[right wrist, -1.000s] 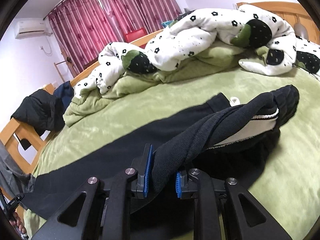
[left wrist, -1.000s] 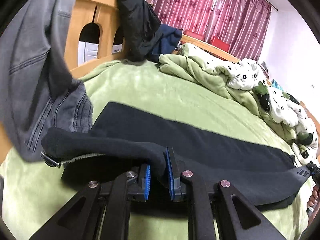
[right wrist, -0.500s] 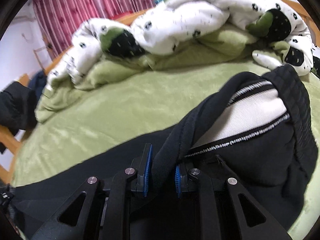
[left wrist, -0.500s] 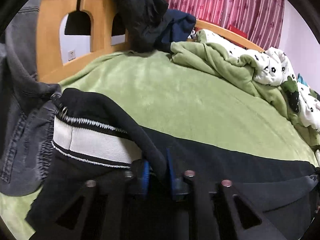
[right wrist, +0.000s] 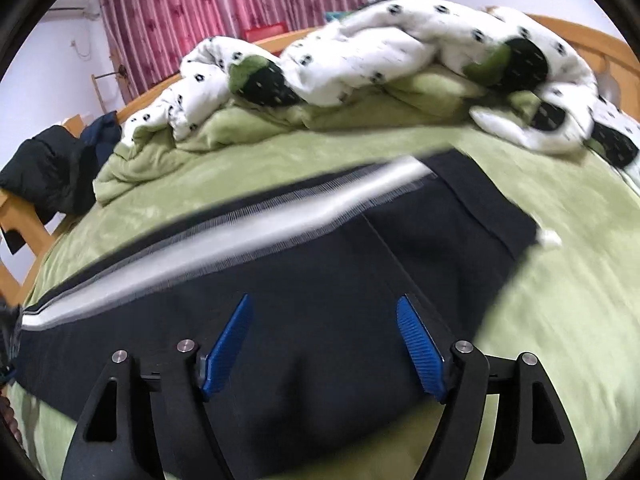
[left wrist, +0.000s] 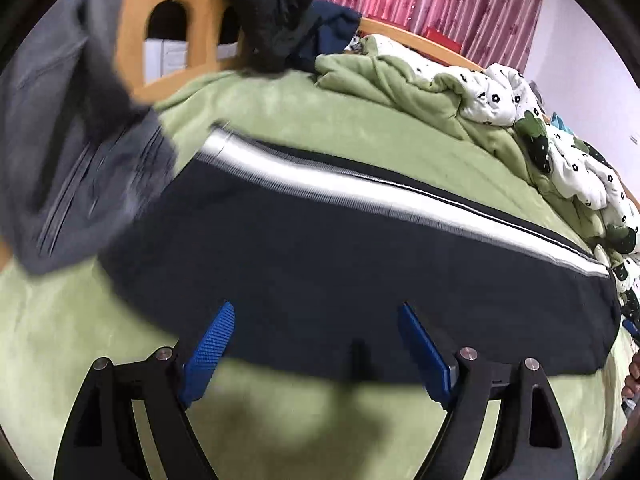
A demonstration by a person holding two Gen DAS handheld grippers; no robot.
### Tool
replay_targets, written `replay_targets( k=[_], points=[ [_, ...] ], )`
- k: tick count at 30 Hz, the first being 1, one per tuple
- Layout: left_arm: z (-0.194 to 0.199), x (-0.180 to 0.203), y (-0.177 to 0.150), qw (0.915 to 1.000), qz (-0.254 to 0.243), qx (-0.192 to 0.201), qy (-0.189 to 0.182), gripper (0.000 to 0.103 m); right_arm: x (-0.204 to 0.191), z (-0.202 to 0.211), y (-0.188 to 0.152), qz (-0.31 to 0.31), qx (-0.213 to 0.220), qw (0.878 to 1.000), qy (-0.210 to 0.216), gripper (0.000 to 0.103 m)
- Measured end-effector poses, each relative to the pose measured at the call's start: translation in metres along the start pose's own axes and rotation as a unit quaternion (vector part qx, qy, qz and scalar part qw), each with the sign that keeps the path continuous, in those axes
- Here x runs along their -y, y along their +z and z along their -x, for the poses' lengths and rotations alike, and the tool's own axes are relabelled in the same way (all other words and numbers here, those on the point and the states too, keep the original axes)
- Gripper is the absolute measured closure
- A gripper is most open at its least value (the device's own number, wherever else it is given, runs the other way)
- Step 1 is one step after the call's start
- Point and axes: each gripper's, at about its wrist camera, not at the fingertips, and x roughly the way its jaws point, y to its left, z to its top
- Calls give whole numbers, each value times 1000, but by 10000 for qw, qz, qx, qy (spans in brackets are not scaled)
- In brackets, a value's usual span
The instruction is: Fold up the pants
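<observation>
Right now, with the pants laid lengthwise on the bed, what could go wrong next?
1. The left tool and right tool are opening just above the black pants with the white side stripe; a pad could snag fabric.
2. The grey denim garment overlaps one end and may get caught in the next fold.

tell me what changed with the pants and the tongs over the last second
Both tongs let go: the left tongs and right tongs, a second ago pinching a lifted fold of the black pants, are now opening with no cloth pinched. The pants dropped flat on the green blanket, white side stripe on top. The bunched quilt and grey jeans stayed put.
</observation>
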Motion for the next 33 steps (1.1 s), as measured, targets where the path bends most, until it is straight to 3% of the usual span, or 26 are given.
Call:
replay_targets(
  k=[5,9,13,16,17,18,19,20,21,23,28,33],
  points=[
    [-14,-40,-26,9945,855,-413,-433,20,39,2,-36,-426,-327,9986,36,29],
    [-21,-66,-22,9836,1576,-216,-850,20,61,-20,-47,-1117,-618,9912,354,29],
    [-38,-83,-10,9729,2122,-171,-903,20,66,-38,-35,-1378,-461,9882,479,29],
    [-49,-85,1,9693,2322,-37,-803,22,67,-57,-20,-1501,-402,9868,462,28],
    [-52,-85,5,9690,2360,16,-728,24,66,-63,-15,-1527,-396,9865,449,27],
    [-55,-83,8,9692,2369,49,-666,33,66,-69,-10,-1537,-381,9865,418,27],
    [-58,-82,11,9704,2360,80,-509,40,65,-74,-4,-1540,-351,9867,385,36],
    [-61,-80,14,9727,2297,54,-320,65,65,-80,2,-1554,-310,9870,280,67],
    [-62,-81,15,9742,2245,24,-216,90,66,-86,6,-1585,-323,9868,54,81],
    [-58,-81,17,9761,2153,42,-283,91,73,-87,13,-1774,-285,9835,209,87],
    [-17,-75,13,9802,1915,98,-492,92,91,-39,16,-2265,7,9705,823,89],
    [35,-71,-24,9855,1571,-50,-643,92,98,14,5,-1873,-86,9802,634,90]
  ],
)
